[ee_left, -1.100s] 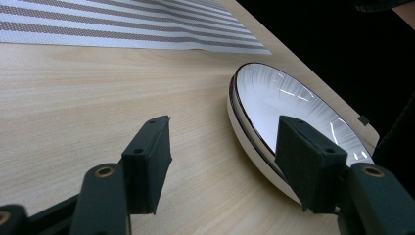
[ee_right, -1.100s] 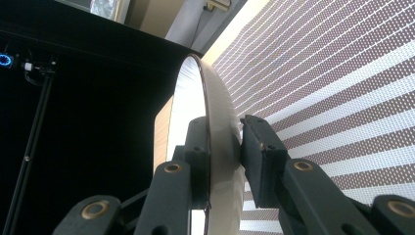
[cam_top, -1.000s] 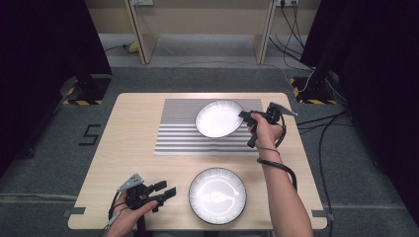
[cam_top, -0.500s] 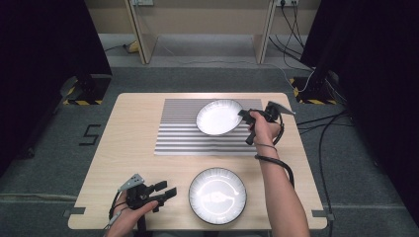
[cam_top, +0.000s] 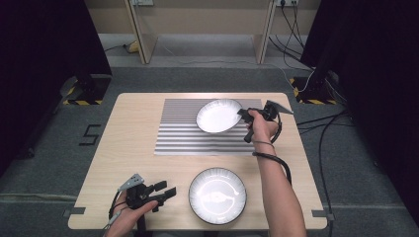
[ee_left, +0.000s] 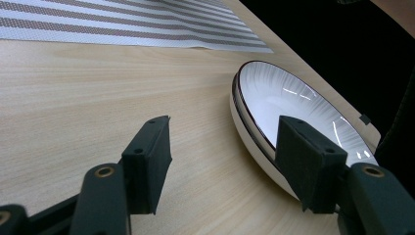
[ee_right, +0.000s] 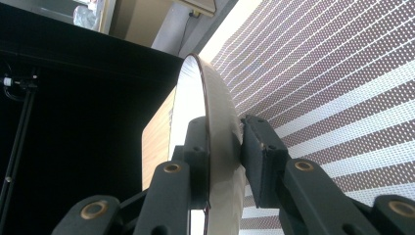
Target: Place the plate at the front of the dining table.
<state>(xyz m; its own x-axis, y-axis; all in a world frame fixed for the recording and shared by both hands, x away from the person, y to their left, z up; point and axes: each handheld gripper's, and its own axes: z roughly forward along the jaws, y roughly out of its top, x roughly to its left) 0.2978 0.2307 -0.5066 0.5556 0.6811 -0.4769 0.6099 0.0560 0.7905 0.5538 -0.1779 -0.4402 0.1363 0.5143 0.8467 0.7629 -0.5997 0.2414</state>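
My right gripper [cam_top: 241, 114] is shut on the right rim of a white plate [cam_top: 218, 116], which it holds tilted over the striped mat [cam_top: 178, 136]. In the right gripper view the plate [ee_right: 215, 112] stands edge-on, and the gripper [ee_right: 225, 147] has one jaw on each face of its rim. A second white plate [cam_top: 217, 195] with a dark rim lies flat near the table's front edge. My left gripper [cam_top: 167, 190] rests at the front left, open, pointing toward that plate. In the left gripper view nothing is between the jaws of the gripper [ee_left: 222, 156], and the plate [ee_left: 288, 95] lies just beyond its right jaw.
The grey-and-white striped mat covers the back middle of the wooden table [cam_top: 133, 113]. Bare wood lies left of the mat and between the mat and the front plate. Dark curtains and cables [cam_top: 326, 123] flank the table on the floor.
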